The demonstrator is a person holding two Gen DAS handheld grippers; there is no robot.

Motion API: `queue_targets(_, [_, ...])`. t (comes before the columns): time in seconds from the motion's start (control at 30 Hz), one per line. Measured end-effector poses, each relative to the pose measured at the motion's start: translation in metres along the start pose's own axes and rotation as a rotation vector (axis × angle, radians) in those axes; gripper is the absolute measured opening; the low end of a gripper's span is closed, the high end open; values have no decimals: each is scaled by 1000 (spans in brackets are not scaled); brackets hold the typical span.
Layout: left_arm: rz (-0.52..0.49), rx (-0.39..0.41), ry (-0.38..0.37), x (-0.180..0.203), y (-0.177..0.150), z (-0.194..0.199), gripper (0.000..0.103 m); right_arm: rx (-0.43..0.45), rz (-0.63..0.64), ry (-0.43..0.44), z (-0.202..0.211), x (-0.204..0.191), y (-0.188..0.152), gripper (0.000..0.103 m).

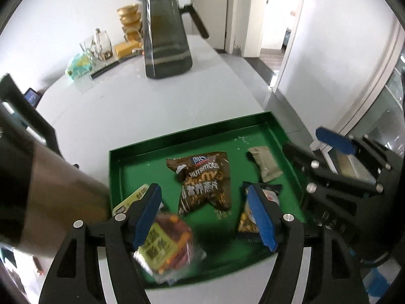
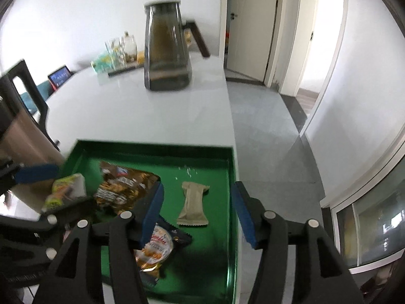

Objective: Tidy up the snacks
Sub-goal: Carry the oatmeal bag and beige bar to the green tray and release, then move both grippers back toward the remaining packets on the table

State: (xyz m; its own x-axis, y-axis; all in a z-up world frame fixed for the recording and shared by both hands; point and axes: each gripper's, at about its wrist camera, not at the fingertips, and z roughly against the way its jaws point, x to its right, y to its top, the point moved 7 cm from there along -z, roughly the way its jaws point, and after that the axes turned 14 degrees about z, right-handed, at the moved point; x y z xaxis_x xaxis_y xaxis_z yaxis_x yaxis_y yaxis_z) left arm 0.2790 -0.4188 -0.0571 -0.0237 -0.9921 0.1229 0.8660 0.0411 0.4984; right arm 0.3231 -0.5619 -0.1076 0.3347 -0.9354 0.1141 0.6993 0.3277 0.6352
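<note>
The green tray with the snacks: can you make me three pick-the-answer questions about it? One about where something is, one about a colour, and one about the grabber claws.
1. Where is the tan bar wrapper?
A. Inside the green tray
B. Beside the dark pitcher
C. On the floor

2. What colour are the gripper pads?
A. Red
B. Blue
C. Yellow

3. How is the right gripper?
A. Shut on a snack
B. Open, holding nothing
C. Out of view

Answers:
1. A, it lies flat on the tray's green bottom.
2. B, blue strips line the black fingers.
3. B, its jaws stand wide apart above the tray.
</note>
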Motion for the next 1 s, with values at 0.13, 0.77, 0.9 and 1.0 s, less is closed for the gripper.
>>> queue_targets(0.13, [-12,38,-29,-1,-13,40,66,60,9,-27,49,-5,11,58])
queue_targets(0.77, [118,239,-5,-193,-58,187,75,214,115,-123,242,-119,30,69])
queue_targets(0.9, [193,213,56,-268,-71,185,75,224,159,-68,252,-173,38,69])
queue_targets(1.0, [236,185,99,-314,-82,178,75,227,194,-3,246,-221,46,70])
